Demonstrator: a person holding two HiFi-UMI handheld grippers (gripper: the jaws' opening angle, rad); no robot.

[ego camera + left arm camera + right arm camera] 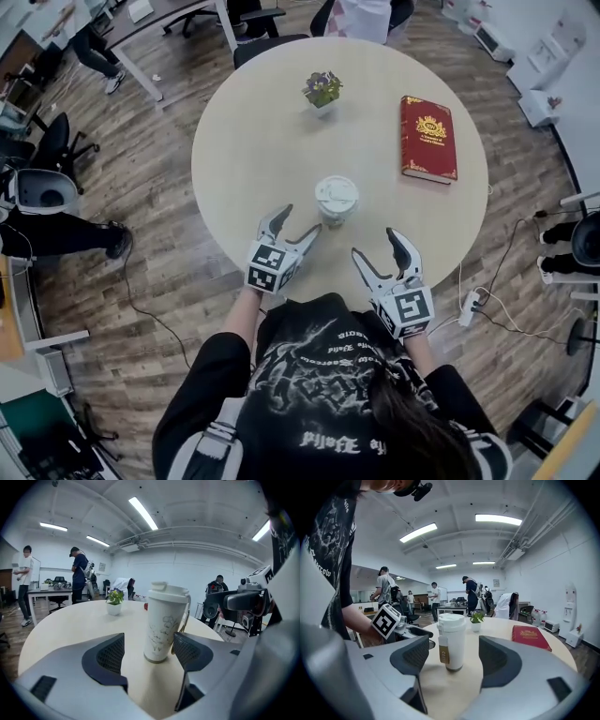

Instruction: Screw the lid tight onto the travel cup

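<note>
1. Table (253, 131): round, pale wood top. It carries everything listed below. The person stands at its near edge with one gripper in each hand.

2. Book (429, 138): red cover with gold print, lying flat on the right part of the table, well apart from the other items.

3. Left gripper (300, 218): held low over the near edge of the table and aimed up and to the right at the travel cup. Its fingers (108, 656) are spread apart and grip nothing. In the left gripper view the cup stands just past the fingertips, in line with the gap, with neither pad pressed on it.

4. Right gripper (375, 242): held over the near edge of the table, right of the left gripper and aimed at the same cup. Its fingers (412, 657) are also spread apart and empty. The cup stands ahead of them, clear of both pads.

5. Travel cup (453, 649): white, upright, standing near the middle of the table's near half, between and just ahead of the two grippers.

6. Potted plant (322, 91): small white pot with purple flowers, beyond the cup toward the far edge of the table.

7. Lid (336, 194): white, seated on top of the cup. How tightly it is seated cannot be determined.

8. Tag (443, 656): brown, hanging against the side of the cup.
</note>
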